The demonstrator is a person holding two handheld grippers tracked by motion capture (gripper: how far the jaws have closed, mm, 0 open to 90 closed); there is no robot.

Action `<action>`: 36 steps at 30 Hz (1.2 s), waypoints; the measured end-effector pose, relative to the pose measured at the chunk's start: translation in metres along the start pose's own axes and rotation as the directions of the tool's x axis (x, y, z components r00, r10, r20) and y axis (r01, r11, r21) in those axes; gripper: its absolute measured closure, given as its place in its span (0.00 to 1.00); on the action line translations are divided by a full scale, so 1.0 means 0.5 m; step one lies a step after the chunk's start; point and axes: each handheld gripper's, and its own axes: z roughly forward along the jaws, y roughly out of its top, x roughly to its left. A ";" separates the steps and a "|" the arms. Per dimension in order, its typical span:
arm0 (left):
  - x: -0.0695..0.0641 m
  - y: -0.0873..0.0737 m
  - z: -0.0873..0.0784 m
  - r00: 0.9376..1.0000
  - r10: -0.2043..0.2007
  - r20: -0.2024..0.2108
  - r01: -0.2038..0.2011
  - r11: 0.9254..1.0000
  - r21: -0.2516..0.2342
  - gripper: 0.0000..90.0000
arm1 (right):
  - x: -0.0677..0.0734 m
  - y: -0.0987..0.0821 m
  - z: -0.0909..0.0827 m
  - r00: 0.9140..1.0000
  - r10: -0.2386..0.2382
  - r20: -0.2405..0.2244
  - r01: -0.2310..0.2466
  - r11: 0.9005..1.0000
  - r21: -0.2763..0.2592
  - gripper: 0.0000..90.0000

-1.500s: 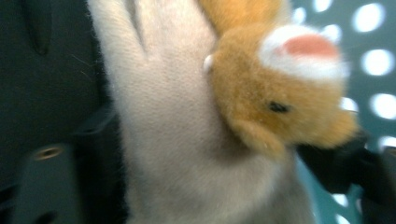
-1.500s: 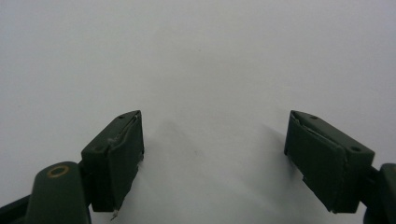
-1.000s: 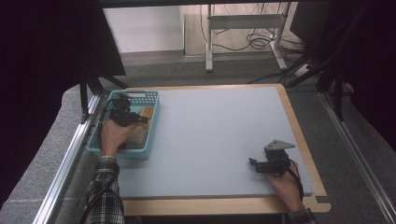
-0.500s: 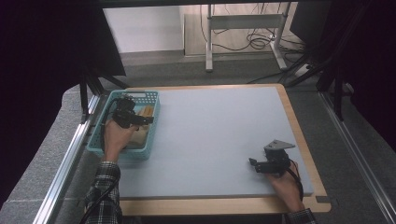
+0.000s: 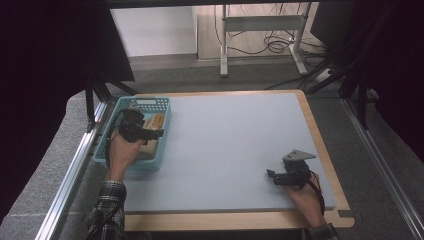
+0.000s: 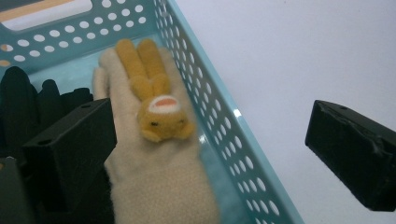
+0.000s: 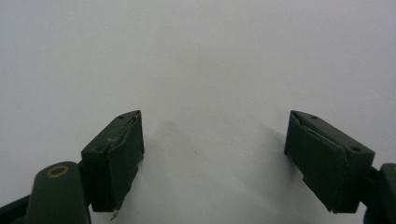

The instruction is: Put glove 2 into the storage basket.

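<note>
A teal perforated basket (image 5: 131,167) stands at the table's left edge. In it lies a cream glove (image 6: 154,182) with a small yellow plush rabbit (image 6: 159,105) on its back, and a black glove (image 6: 28,102) lies beside it. My left gripper (image 5: 151,132) hovers over the basket. Its jaws have just been opening and stand wide: one is inside the basket next to the cream glove, the other is outside over the table, and they grip nothing. My right gripper (image 5: 271,176) rests at the table's near right, open and empty above the bare surface (image 7: 196,56).
The grey table mat (image 5: 225,140) has a wooden border (image 5: 320,150). A metal rail (image 5: 75,170) runs along the left side. Black curtains, a metal stand (image 5: 260,22) and cables lie beyond the far edge.
My left gripper has shifted a little over the basket, toward its right wall. The right hand has kept still.
</note>
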 end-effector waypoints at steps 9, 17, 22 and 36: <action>-0.012 -0.018 -0.018 1.000 0.014 -0.005 -0.014 0.999 -0.029 0.02 | 0.000 0.000 0.000 1.000 0.000 0.001 0.000 1.000 -0.001 0.21; -0.017 -0.035 -0.036 1.000 0.020 -0.006 -0.020 0.999 -0.050 0.02 | 0.000 0.000 0.000 1.000 0.000 0.002 0.000 1.000 -0.001 0.21; -0.017 -0.046 -0.046 1.000 0.016 -0.012 -0.017 0.998 -0.056 0.02 | 0.000 0.000 0.000 1.000 -0.001 0.002 0.001 1.000 -0.001 0.21; -0.049 -0.067 -0.066 0.998 0.050 -0.024 -0.051 0.996 -0.067 0.01 | 0.000 0.000 0.000 1.000 0.000 0.003 0.000 1.000 -0.001 0.21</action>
